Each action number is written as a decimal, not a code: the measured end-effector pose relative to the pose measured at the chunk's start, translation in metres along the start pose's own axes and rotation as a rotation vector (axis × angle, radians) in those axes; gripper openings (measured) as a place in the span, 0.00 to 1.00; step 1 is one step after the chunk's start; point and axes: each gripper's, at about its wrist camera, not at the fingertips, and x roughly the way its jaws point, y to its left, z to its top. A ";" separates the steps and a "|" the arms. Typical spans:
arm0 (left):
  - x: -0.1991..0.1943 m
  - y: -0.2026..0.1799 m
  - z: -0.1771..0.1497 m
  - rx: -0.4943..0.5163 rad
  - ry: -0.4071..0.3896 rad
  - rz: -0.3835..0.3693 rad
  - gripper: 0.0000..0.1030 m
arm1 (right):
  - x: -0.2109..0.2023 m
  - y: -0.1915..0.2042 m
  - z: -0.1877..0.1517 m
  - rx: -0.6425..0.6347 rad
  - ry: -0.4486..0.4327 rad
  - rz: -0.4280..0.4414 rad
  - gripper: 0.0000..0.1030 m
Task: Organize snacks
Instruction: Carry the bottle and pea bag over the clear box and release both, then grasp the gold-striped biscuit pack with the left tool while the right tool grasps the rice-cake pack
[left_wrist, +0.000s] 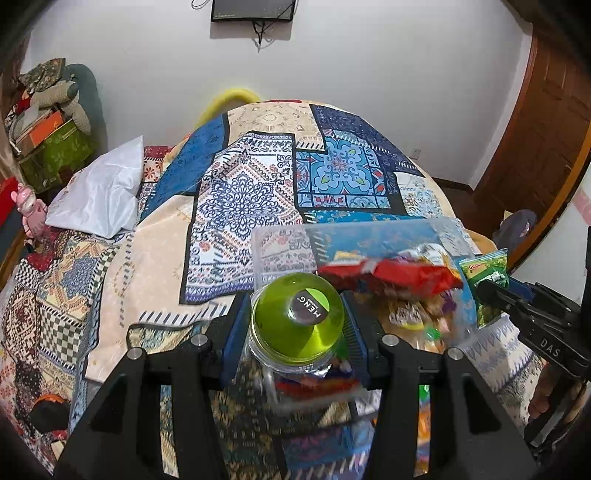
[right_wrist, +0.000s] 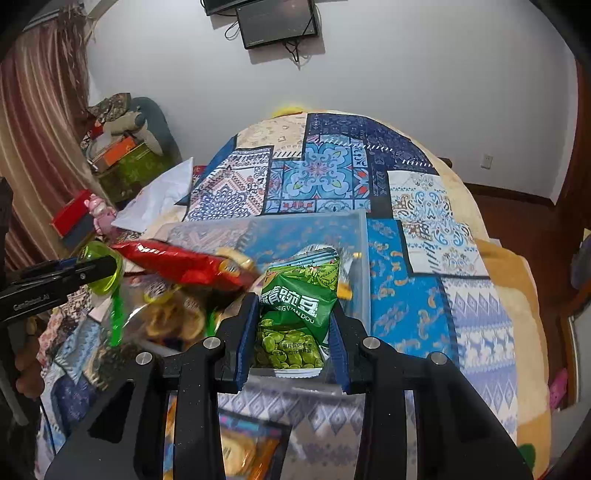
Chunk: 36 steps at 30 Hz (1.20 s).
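- At the left, the left gripper (left_wrist: 297, 325) pinches a clear jar (left_wrist: 295, 354) just under its green lid (left_wrist: 297, 319); the jar hangs in the air, near the left side of the clear plastic bin (right_wrist: 364, 266).
- In the middle, a red snack bag (left_wrist: 388, 275) lies tilted across the bin — I judge it can block the way, so the jar should go down beside it, kept upright.
- At the right, the right gripper (right_wrist: 293, 332) is pressed together on a green pea packet (right_wrist: 299, 310), held over the bin's right part, above the patterned bedcover (right_wrist: 424, 314).
- To do this well, I would lower one thing at a time, and open the jaws only when it rests inside.
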 end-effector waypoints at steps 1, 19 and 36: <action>0.004 -0.001 0.002 0.003 -0.002 0.004 0.47 | 0.003 -0.001 0.001 0.000 0.000 -0.003 0.32; 0.034 -0.009 0.003 -0.009 0.040 0.003 0.56 | 0.016 0.008 -0.011 -0.100 0.043 -0.066 0.52; -0.053 -0.037 -0.044 0.049 0.018 -0.010 0.69 | -0.042 0.011 -0.028 -0.076 0.019 -0.046 0.62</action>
